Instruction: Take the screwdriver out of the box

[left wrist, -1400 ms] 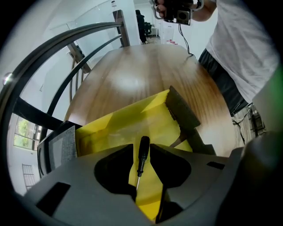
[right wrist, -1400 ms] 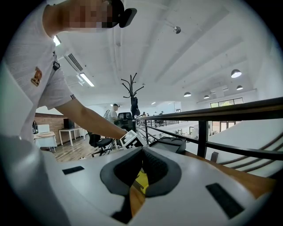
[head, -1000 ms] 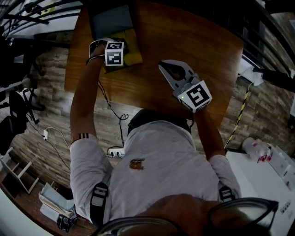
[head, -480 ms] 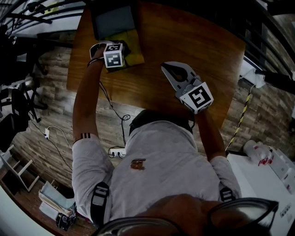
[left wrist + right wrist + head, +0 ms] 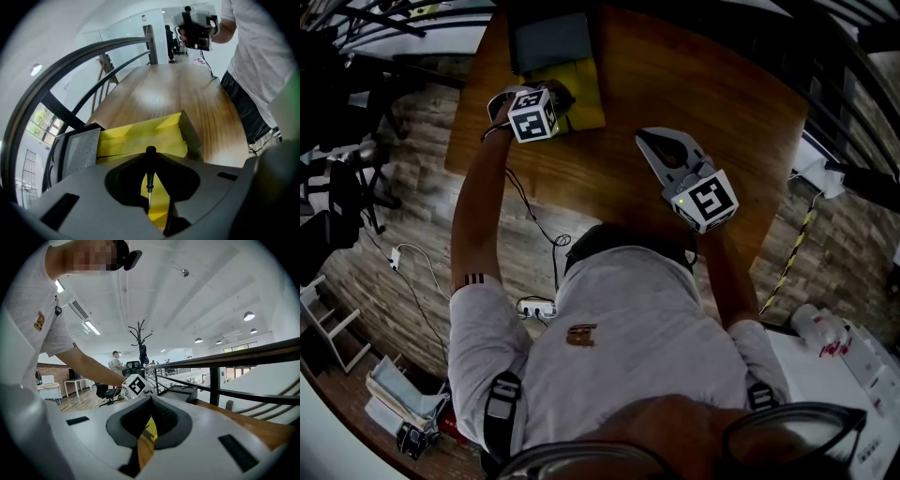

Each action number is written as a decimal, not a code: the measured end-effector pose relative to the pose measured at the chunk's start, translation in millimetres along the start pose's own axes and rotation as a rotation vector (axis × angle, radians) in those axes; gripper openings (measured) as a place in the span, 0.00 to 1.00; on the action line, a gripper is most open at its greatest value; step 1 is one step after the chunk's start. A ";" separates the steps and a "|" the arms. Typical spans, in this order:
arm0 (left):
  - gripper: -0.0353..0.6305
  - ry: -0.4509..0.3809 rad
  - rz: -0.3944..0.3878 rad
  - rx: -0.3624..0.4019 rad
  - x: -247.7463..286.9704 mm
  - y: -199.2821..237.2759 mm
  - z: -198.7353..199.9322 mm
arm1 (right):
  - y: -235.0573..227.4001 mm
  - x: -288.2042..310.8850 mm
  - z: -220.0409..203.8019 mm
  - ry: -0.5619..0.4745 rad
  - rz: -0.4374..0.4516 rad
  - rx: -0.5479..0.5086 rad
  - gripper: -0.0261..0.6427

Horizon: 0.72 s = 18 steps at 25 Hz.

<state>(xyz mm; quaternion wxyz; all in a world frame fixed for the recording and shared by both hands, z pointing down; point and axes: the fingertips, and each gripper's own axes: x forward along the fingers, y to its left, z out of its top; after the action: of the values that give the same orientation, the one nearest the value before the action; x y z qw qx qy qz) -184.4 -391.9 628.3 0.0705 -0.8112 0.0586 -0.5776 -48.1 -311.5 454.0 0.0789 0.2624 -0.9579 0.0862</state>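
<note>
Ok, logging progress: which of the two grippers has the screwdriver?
The left gripper: its jaws pinch a thin black screwdriver over the yellow box. The right gripper has its jaws together on nothing.

A power strip (image 5: pixel 534 307) lies on the plank floor (image 5: pixel 403 197) near the table (image 5: pixel 694 84).

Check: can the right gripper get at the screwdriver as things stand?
Probably not. The screwdriver is clamped in the left gripper at the yellow box, and those jaws cover its handle. The right gripper is shut and well apart, over the table.
</note>
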 end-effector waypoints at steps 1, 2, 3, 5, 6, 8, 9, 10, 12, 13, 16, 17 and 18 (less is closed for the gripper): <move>0.18 -0.019 0.021 -0.013 -4.7 -0.2 2.1 | 2.4 0.6 0.6 -0.003 0.004 0.000 0.09; 0.18 -0.038 0.043 -0.024 -9.4 -0.4 4.5 | 4.6 0.7 1.1 -0.006 0.009 0.000 0.09; 0.17 -0.057 0.067 -0.035 -14.3 -0.6 7.5 | 6.9 0.3 2.0 -0.008 0.016 -0.004 0.09; 0.17 -0.101 0.119 -0.065 -25.2 -0.5 14.9 | 11.1 -1.4 5.3 -0.012 0.029 -0.014 0.09; 0.17 -0.129 0.147 -0.088 -31.4 -0.2 18.9 | 13.0 -2.3 7.1 -0.015 0.033 -0.017 0.09; 0.17 -0.196 0.204 -0.150 -45.1 -0.3 26.9 | 17.3 -4.4 10.7 -0.023 0.041 -0.021 0.09; 0.17 -0.230 0.232 -0.181 -52.2 -0.7 30.4 | 19.6 -5.6 12.3 -0.026 0.045 -0.023 0.09; 0.18 -0.260 0.260 -0.209 -59.2 -1.5 33.3 | 22.0 -6.7 13.5 -0.029 0.049 -0.024 0.09; 0.17 -0.312 0.315 -0.258 -73.1 -4.6 37.7 | 27.8 -8.9 14.8 -0.035 0.057 -0.026 0.09; 0.17 -0.338 0.344 -0.283 -80.5 -6.6 39.8 | 31.0 -10.1 15.4 -0.040 0.062 -0.025 0.09; 0.17 -0.433 0.434 -0.365 -105.7 -11.5 46.1 | 38.8 -11.4 19.7 -0.059 0.073 -0.019 0.09; 0.17 -0.465 0.464 -0.390 -114.8 -13.1 48.0 | 41.3 -11.1 21.8 -0.065 0.078 -0.016 0.09; 0.18 -0.497 0.493 -0.411 -124.2 -15.4 49.7 | 44.3 -10.5 24.1 -0.071 0.083 -0.012 0.09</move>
<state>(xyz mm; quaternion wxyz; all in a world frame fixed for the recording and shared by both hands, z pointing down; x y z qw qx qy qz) -177.7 -352.5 499.7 0.0554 -0.8849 0.3469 -0.3060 -64.6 -273.8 423.0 0.0429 0.2251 -0.9706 0.0742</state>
